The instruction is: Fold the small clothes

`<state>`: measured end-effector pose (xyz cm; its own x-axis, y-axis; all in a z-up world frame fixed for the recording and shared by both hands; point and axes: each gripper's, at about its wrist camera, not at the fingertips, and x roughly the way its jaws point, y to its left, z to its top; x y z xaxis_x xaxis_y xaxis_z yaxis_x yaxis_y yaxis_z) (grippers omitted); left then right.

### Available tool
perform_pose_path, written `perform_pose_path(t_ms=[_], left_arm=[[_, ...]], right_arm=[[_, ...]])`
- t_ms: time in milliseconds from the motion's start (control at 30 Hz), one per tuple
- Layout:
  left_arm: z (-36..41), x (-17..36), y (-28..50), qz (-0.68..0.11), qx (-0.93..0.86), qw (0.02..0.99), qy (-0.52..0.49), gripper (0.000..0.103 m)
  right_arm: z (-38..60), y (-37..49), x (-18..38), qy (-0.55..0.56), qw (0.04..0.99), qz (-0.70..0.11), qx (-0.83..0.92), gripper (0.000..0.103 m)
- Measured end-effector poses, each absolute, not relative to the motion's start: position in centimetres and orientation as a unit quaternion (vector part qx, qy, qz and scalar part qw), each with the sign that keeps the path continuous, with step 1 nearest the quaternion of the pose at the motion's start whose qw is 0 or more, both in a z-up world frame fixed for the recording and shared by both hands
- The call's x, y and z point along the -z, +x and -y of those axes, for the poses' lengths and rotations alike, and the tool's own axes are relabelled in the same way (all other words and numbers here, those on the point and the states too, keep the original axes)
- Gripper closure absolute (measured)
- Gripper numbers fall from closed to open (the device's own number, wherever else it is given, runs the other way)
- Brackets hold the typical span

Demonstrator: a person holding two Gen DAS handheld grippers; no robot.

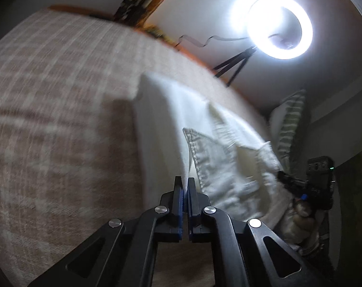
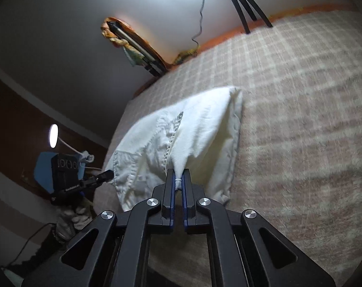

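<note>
A small white garment [image 1: 216, 157] with stitched seams lies on a beige checked bedspread [image 1: 61, 119]. My left gripper [image 1: 185, 183] is shut on one near edge of the cloth, which rises in a thin fold between the pads. In the right wrist view the same white garment [image 2: 192, 138] stretches away over the bedspread [image 2: 300, 119], and my right gripper [image 2: 178, 175] is shut on a bunched corner of it. The other hand-held gripper shows at the right edge of the left wrist view, and at the left of the right wrist view.
A lit ring light [image 1: 276, 26] on a black tripod [image 1: 235, 64] stands at the bed's far edge, with a cable trailing along the wall. A striped pillow [image 1: 290, 124] lies at the right. Orange fabric and a folded stand [image 2: 137, 45] lean against the wall.
</note>
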<state>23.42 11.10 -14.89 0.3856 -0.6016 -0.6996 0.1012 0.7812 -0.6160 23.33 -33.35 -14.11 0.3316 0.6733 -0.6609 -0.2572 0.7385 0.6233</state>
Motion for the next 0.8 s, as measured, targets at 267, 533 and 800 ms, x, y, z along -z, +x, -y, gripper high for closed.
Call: perform_pose_path(t_ms=[267, 533, 800], left_arm=[[-10.5, 15.3, 22.6, -0.514, 0.207, 0.815, -0.169, 0.087], [-10.6, 9.1, 23.4, -0.443, 0.185, 0.873, -0.088, 0.070], [-4.0, 9.2, 29.8, -0.419, 0.171, 0.891, -0.034, 0.071]], right_arm=[[32.1, 23.7, 15.7, 0.118, 0.785, -0.546, -0.269, 0.096], [31.7, 24.7, 9.0, 0.043, 0.843, -0.458, -0.278, 0.092], [25.3, 30.3, 10.4, -0.023, 0.854, -0.431, -0.290, 0.092]])
